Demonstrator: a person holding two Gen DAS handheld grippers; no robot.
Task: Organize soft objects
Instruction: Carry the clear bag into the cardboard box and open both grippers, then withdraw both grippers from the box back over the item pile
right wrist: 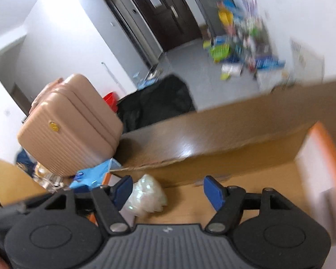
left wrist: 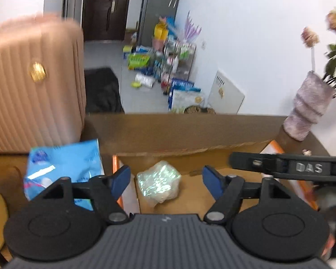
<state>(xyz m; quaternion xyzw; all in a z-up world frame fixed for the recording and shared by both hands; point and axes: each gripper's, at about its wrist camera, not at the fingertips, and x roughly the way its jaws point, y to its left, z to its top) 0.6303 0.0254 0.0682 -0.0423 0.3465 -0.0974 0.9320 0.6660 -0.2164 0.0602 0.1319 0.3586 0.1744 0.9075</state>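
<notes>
A: How far along is the tidying?

B: One soft bundle, wrapped in clear film, lies inside the open box, on its floor near the left wall. That much looks done. A blue pack sits outside the box, just left of it, so it probably remains to be put in.

A: And the grippers?

B: The left hand-held gripper has its fingers apart and empty, poised over the box just short of the bundle. The right hand-held gripper is spread too, holding nothing, with the bundle beside its left finger.

A: Anything in the way?

B: A pink suitcase stands on the tabletop just behind the pack, crowding it. The box's far flap stands up. A vase of flowers stands at the far right, and clutter lies on the floor beyond.
</notes>
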